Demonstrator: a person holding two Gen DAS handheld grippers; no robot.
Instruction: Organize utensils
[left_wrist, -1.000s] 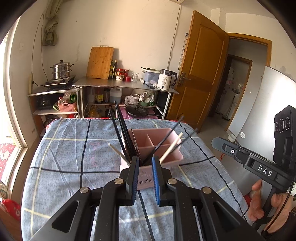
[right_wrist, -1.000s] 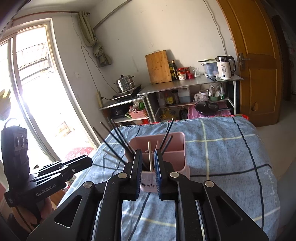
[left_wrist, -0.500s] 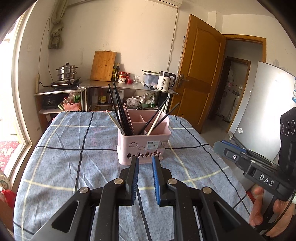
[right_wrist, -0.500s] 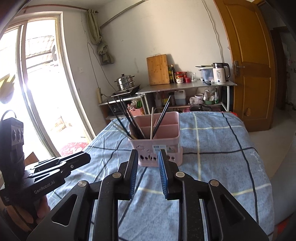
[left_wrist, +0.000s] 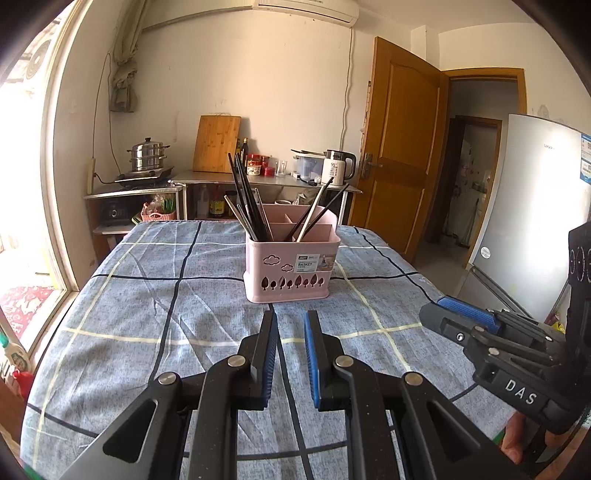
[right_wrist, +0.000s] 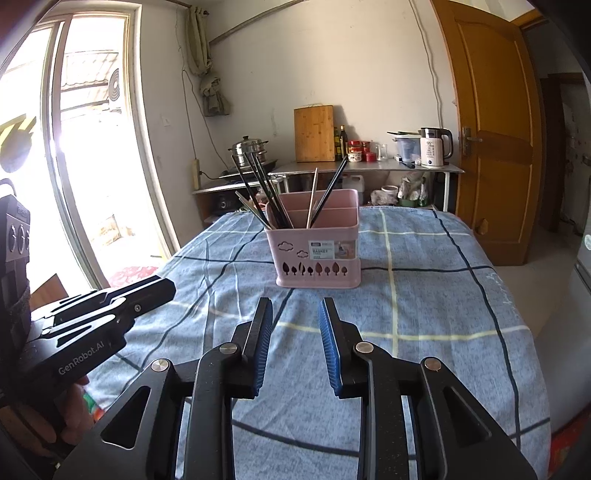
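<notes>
Both claws sit low over the near end of the tabletop, and I hold nothing in either. My left claw shows a narrow gap between its blue pads, with only checked cloth behind it. My right claw stands wider, its jaws having just been opening, also with nothing between them.

Straight ahead of both, well apart from the fingertips, stands the pink basket on the cloth, its labelled long side facing me. From the left view it lies dead ahead; from the right view, ahead and a shade right, so neither claw is clearly nearer.

Dark chopsticks lean up and left from the left compartment. A pale chopstick and a dark one rise from the next, the dark one tilting right. I judge any pick must come from above, along those slanted shafts.
</notes>
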